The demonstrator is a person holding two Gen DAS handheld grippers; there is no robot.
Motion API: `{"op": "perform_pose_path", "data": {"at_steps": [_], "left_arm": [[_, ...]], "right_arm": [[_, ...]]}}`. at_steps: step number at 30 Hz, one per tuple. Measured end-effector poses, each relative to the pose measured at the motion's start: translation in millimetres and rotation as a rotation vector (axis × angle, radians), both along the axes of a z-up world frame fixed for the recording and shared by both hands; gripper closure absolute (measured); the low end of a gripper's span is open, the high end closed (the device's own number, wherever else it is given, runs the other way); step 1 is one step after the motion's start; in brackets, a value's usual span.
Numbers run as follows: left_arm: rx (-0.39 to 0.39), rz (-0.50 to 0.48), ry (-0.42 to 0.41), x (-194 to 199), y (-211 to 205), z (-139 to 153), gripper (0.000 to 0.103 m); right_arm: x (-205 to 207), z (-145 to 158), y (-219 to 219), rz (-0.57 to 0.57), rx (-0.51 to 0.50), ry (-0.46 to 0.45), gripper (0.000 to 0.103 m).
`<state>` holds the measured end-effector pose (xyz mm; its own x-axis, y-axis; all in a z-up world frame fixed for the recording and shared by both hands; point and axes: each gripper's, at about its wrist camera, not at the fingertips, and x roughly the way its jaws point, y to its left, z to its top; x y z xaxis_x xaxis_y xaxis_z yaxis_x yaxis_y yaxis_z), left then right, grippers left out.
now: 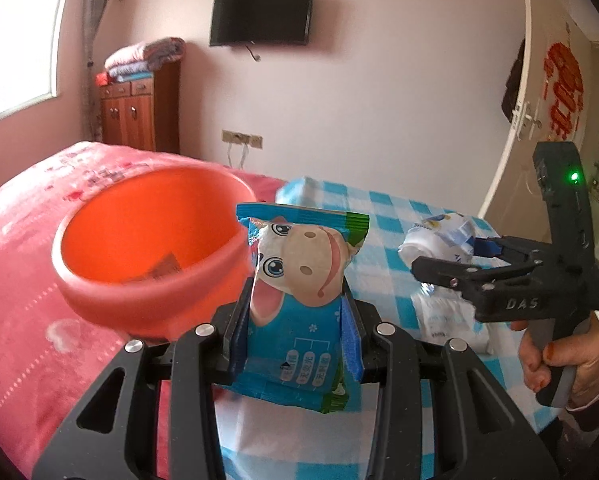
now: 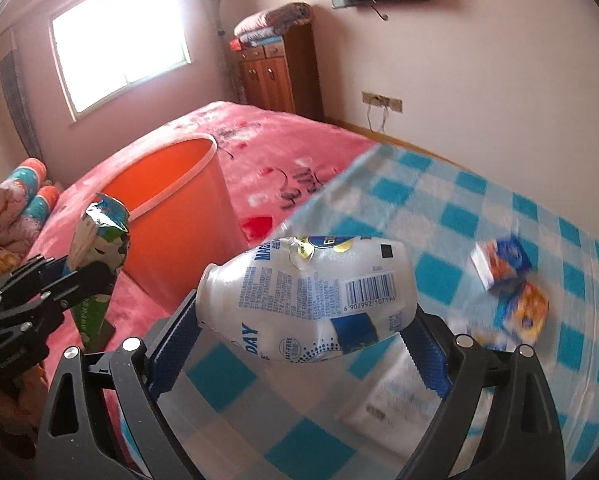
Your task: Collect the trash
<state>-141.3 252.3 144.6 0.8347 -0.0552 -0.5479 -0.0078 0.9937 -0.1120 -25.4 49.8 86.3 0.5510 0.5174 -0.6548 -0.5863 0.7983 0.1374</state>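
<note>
My left gripper (image 1: 295, 316) is shut on a blue snack wrapper (image 1: 299, 256) printed with a cartoon cow, held upright. Just left of it and beyond stands an orange bin (image 1: 151, 248) on the bed, a scrap of paper lying inside. My right gripper (image 2: 305, 312) is shut on a crushed white plastic bottle (image 2: 307, 280), held sideways above the checked cloth. In the left wrist view the right gripper (image 1: 447, 256) and its bottle (image 1: 435, 236) hang to the right, a person's hand (image 1: 539, 360) on the handle. The right wrist view shows the left gripper (image 2: 87, 272), wrapper (image 2: 99, 240) and bin (image 2: 171, 216) at left.
A blue-and-white checked cloth (image 2: 459, 208) covers part of the pink bed (image 2: 259, 144). Two small cartons (image 2: 503, 264) (image 2: 527, 308) lie on the cloth to the right, and a white packet (image 1: 447, 320) lies below the right gripper. A wooden cabinet (image 1: 139, 112) stands by the far wall.
</note>
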Motion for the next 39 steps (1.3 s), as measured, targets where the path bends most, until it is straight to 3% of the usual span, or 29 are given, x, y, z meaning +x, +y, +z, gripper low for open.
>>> {"op": "perform_pose_path", "data": {"at_steps": [9, 17, 25, 27, 29, 35, 39], "left_arm": [[0.043, 0.147, -0.038, 19, 52, 24, 0.063], [0.031, 0.267, 0.046, 52, 93, -8, 0.063], [-0.036, 0.303, -0.030, 13, 103, -6, 0.063], [-0.031, 0.323, -0.044, -4, 104, -7, 0.059], [-0.025, 0.340, -0.041, -19, 103, -12, 0.045], [-0.055, 0.349, 0.036, -55, 100, -55, 0.026], [-0.108, 0.336, 0.129, -53, 94, -96, 0.026]], "right_arm": [[20, 41, 63, 0.130, 0.039, -0.040, 0.011], [31, 35, 115, 0.200, 0.025, -0.049, 0.011], [36, 39, 140, 0.250, 0.051, -0.057, 0.011], [33, 40, 152, 0.275, 0.048, -0.074, 0.011], [34, 38, 166, 0.298, 0.036, -0.080, 0.011], [37, 20, 190, 0.315, 0.016, -0.036, 0.008], [37, 18, 176, 0.290, 0.063, -0.027, 0.007]]}}
